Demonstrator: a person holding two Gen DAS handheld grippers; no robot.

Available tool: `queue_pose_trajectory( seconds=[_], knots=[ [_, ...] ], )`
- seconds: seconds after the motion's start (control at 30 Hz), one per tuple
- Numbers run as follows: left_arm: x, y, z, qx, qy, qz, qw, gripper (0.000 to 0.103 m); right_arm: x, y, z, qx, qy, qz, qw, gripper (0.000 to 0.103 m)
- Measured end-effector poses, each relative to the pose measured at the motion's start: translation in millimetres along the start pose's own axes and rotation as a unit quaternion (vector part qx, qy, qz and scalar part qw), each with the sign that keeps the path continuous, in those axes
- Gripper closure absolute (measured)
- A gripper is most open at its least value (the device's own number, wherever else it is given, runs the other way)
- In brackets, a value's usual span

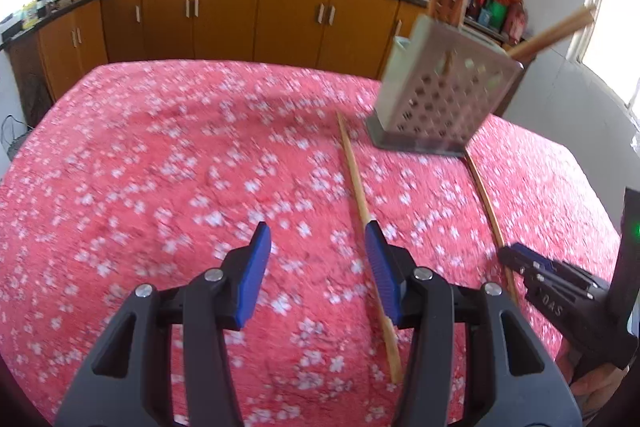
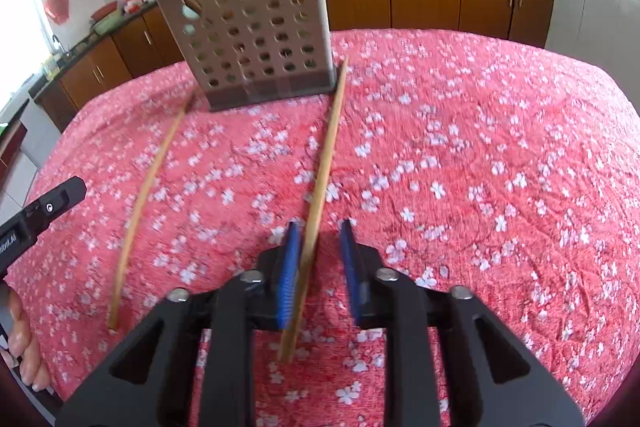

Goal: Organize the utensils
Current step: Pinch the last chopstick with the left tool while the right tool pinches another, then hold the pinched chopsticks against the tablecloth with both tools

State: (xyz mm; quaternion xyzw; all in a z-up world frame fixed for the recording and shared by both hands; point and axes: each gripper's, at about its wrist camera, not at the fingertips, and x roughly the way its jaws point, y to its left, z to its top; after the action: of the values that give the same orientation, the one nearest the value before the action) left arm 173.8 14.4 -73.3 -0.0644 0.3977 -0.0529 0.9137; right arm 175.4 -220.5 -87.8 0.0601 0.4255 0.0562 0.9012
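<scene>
On the flowered desk [image 2: 480,147], one chopstick [image 2: 320,183] is being straddled by the open right claw [image 2: 320,267] for lifting into the holder [image 2: 248,27]; another chopstick [image 1: 366,219] is being approached by the open left claw [image 1: 318,271].

Right gripper [image 2: 319,233] low over the pink floral tablecloth [image 2: 480,155], jaws apart, straddling a chopstick [image 2: 320,187]; the stick lies against the left blue pad, clear gap to the right one. Its far tip reaches the base of the grey perforated holder [image 2: 256,39], which has wooden utensils inside. Second chopstick [image 2: 148,199] lies further left. Left gripper [image 2: 40,211] at the left edge.
</scene>
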Motion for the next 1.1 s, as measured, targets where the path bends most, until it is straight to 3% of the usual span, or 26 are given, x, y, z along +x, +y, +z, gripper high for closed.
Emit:
queue_pose_trajectory(
  seconds=[0.27,0.43,0.6,0.7,0.8,1.1],
  knots=[
    [15.8,-22.9,-11.4,0.028,0.029,-0.008,0.9992,0.059,-4.2,-34.6,7.0,0.05,-0.009,-0.017,0.999,0.095],
    [27.7,-31.7,-15.0,0.041,0.049,0.006,0.9979,0.07,-7.2,-43.7,6.2,0.053,-0.011,-0.019,0.998,0.095],
    [33.1,-38.9,-18.1,0.055,0.05,0.018,0.9971,0.07,-7.8,-41.7,7.8,0.047,-0.013,-0.021,0.999,0.095],
    [37.4,-40.7,-17.7,0.065,0.045,0.036,0.9962,0.084,-5.6,-38.7,8.6,0.044,-0.014,-0.02,0.999,0.095],
    [41.4,-33.4,-10.5,0.057,0.046,0.04,0.9965,0.094,-5.7,-35.7,7.4,0.041,-0.014,-0.02,0.999,0.095],
    [57.7,17.2,24.0,0.035,0.044,0.085,0.9948,0.091,5.5,-41.7,25.9,0.023,-0.024,-0.054,0.998,0.095]
  ],
)
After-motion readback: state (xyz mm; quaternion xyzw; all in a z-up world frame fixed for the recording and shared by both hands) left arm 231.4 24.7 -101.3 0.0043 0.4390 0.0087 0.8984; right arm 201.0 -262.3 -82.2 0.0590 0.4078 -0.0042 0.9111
